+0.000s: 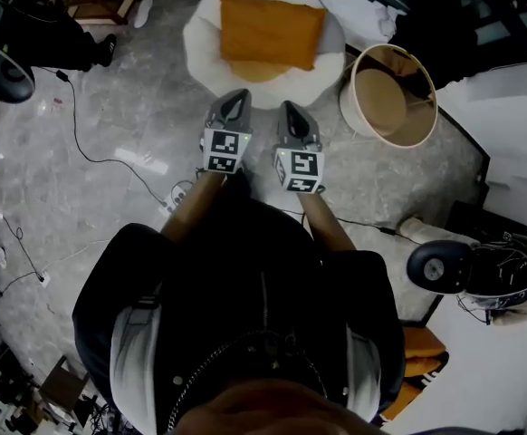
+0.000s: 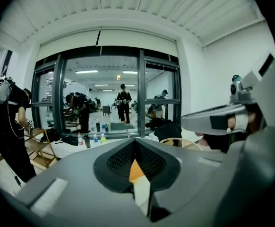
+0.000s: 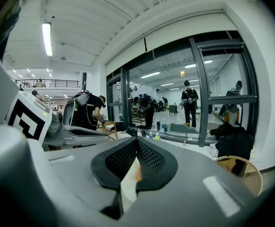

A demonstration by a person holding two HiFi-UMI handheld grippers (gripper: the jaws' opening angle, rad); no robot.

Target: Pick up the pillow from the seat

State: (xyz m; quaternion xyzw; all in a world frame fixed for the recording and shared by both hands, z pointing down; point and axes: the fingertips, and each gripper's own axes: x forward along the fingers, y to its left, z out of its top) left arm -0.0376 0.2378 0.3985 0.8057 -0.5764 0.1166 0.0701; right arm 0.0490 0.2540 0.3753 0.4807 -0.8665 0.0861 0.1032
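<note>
The round white padded seat [image 1: 200, 34], far ahead, holds the orange rectangular fabric pillow [image 1: 271, 31] lying flat. A round tan basket [image 1: 388, 95] stands just right of it; swing wide and you may clip it. Your left gripper [image 1: 236, 96] and right gripper [image 1: 292, 107] have their fingers clenched on nothing: arrive like that and you'll only shove the pillow.

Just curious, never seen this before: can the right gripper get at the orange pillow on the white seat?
Probably yes. The right gripper points at the pillow with only the front rim of the seat between them; its jaws are shut and would need opening.
</note>
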